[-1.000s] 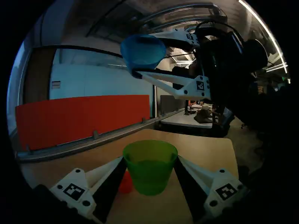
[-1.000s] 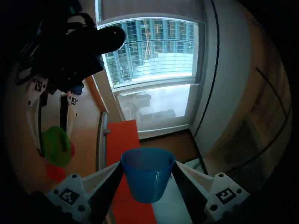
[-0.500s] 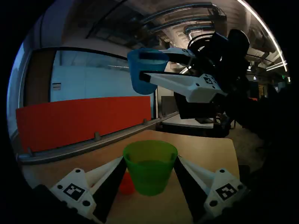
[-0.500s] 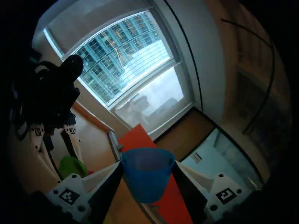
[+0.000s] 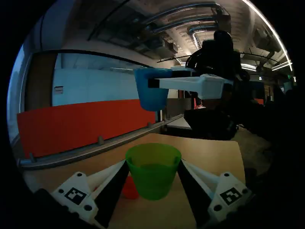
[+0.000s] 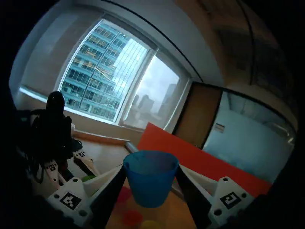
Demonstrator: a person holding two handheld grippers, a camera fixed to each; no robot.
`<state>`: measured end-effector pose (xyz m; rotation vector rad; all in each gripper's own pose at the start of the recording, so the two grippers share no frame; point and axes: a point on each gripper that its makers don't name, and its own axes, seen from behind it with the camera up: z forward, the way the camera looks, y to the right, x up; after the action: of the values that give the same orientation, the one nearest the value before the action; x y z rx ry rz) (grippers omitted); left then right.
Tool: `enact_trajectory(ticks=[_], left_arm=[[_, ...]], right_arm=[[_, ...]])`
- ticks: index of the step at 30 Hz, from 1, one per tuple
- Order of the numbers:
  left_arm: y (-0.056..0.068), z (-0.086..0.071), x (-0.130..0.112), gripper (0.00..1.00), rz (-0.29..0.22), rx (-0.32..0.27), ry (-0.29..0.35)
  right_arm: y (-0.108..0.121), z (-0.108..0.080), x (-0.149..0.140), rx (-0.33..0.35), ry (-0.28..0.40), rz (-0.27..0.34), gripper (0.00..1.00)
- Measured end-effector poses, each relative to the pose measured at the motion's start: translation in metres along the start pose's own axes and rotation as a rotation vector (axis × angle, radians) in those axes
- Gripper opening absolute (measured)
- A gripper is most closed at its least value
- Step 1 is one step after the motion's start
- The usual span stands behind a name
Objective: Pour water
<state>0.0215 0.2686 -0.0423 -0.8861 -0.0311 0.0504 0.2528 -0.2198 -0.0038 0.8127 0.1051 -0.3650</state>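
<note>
A green cup stands upright over the wooden table, and my left gripper is shut on it with a finger pressing each side. Above and just behind it hangs a blue cup, level and upright, held by the right gripper. In the right gripper view the blue cup sits between both white fingers of my right gripper, its mouth up. The left gripper and a sliver of the green cup show low on the left. I cannot see the contents of either cup.
A small red piece lies on the table beside the green cup. Red and yellow round pieces lie below the blue cup. A red partition panel runs along the table's far edge, and a window lies behind.
The right gripper has turned the blue cup from tipped on its side back to upright and brought it a little lower. The left gripper and green cup have stayed still.
</note>
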Motion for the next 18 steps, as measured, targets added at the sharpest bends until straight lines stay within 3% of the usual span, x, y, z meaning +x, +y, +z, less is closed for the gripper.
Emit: enact_trajectory(ticks=[5,18], left_arm=[[-0.004,-0.001,-0.001,0.85,0.004,0.007,-0.006],[-0.019,-0.007,-0.02,0.85,0.014,0.031,-0.051]], right_arm=[[0.0,-0.001,-0.007,0.02,-0.018,0.121,0.9],[-0.003,-0.005,-0.034,0.034,-0.046,0.226,0.91]])
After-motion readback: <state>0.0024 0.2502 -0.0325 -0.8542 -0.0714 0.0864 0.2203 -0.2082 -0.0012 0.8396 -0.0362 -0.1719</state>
